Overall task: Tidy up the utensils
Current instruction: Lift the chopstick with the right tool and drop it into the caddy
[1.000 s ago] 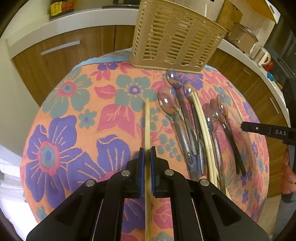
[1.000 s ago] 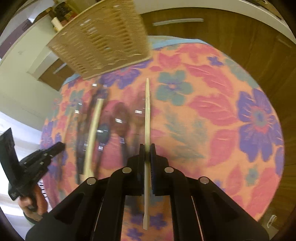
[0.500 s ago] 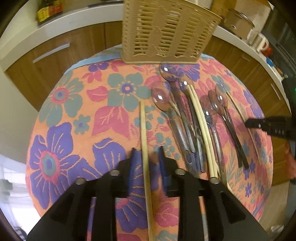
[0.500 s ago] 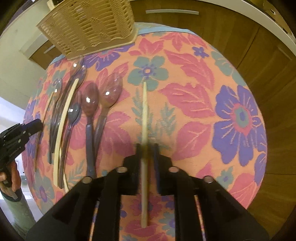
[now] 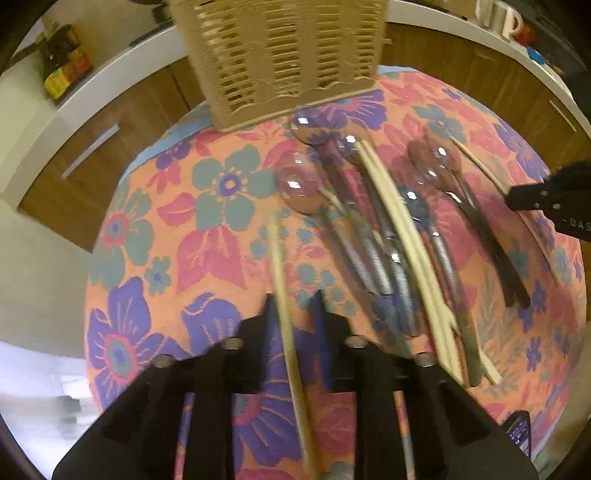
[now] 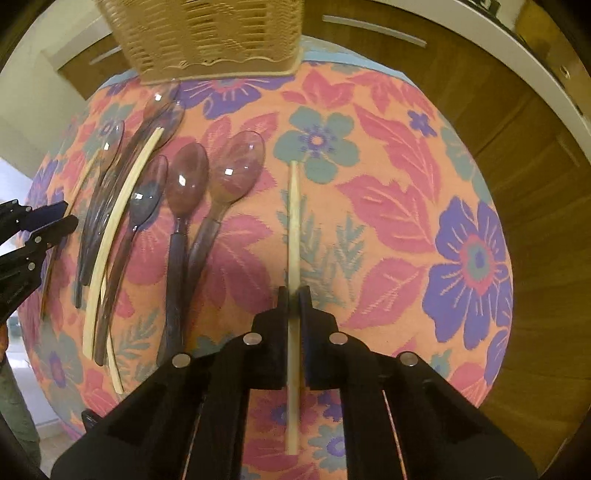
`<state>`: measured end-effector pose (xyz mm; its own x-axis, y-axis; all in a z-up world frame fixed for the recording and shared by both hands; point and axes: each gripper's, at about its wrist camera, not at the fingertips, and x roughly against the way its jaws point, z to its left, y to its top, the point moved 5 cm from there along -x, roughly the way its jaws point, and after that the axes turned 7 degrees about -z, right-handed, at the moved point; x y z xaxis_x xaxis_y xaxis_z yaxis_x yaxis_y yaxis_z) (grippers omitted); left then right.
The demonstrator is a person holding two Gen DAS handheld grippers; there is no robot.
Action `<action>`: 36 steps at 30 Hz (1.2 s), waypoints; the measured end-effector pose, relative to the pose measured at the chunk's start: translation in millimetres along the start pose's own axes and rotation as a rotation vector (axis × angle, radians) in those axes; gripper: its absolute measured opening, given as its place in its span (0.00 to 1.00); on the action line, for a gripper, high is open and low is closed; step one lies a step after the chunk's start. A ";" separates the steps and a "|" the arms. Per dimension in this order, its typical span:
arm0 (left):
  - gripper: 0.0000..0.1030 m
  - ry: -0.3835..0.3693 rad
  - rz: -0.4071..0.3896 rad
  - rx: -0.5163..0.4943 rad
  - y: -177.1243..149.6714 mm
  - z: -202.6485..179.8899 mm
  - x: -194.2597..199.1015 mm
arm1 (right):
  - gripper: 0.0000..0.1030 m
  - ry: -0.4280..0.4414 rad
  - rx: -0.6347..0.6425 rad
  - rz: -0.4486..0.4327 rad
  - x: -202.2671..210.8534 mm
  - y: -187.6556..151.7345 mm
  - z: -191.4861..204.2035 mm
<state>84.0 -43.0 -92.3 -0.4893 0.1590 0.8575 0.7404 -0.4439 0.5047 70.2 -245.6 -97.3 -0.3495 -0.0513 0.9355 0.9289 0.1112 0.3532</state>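
A pale wooden chopstick (image 5: 280, 258) lies on the flowered tablecloth (image 5: 147, 221) between the fingers of my left gripper (image 5: 293, 295). Its jaws are closing but still stand apart around the stick; the picture is blurred. My right gripper (image 6: 294, 291) is closing too, and its pads press on a second chopstick (image 6: 293, 221) that lies on the cloth. Several translucent plastic spoons (image 5: 299, 184) (image 6: 236, 166) and more chopsticks (image 5: 399, 221) (image 6: 122, 214) lie in a row between the two grippers. Each gripper shows at the edge of the other's view: the right gripper (image 5: 517, 195) and the left gripper (image 6: 51, 221).
A beige slotted plastic basket (image 5: 280, 55) (image 6: 207, 33) stands at the far edge of the round table. Brown cabinets with a white counter (image 5: 110, 88) curve behind it. Jars and mugs stand on the counter. The cloth (image 6: 461, 258) right of the right gripper carries no utensils.
Both grippers were shut on their chopsticks, then opened. The right one has shut again on its stick; the left one still gapes. Both views have rolled, and the left has shifted sideways.
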 end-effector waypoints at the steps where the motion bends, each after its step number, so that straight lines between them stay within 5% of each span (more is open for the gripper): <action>1: 0.03 0.022 -0.007 -0.004 0.1 -1.1 0.4 | 0.04 0.020 -0.007 -0.006 1.8 0.9 0.6; 5: 0.03 0.008 -0.078 0.037 5.1 6.5 13.2 | 0.04 0.093 -0.052 -0.100 25.1 12.4 -1.2; 9: 0.03 -0.065 -0.267 0.161 32.2 36.3 60.0 | 0.04 0.182 -0.049 -0.230 67.9 38.3 -0.8; 14: 0.03 -0.116 -0.525 0.242 91.3 66.8 121.8 | 0.04 0.219 0.023 -0.373 109.1 83.8 12.5; 20: 0.03 -0.144 -0.724 0.285 159.0 82.2 149.2 | 0.04 0.258 0.021 -0.553 143.3 159.2 27.8; 28: 0.03 -0.148 -0.868 0.314 227.6 85.3 137.2 | 0.04 0.153 0.002 -0.797 162.2 235.9 32.0; 34: 0.03 -0.002 -0.992 0.423 236.2 99.1 125.5 | 0.04 -0.015 -0.131 -0.967 144.9 248.5 3.6; 36: 0.03 0.030 -1.003 0.440 236.9 98.7 120.1 | 0.04 -0.010 -0.160 -0.959 134.2 253.6 -2.9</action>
<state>246.1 -42.0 140.1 -0.9680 0.2481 0.0372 0.0961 0.2296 0.9685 259.2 -227.2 117.8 -0.9671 -0.0409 0.2509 0.2539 -0.1097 0.9610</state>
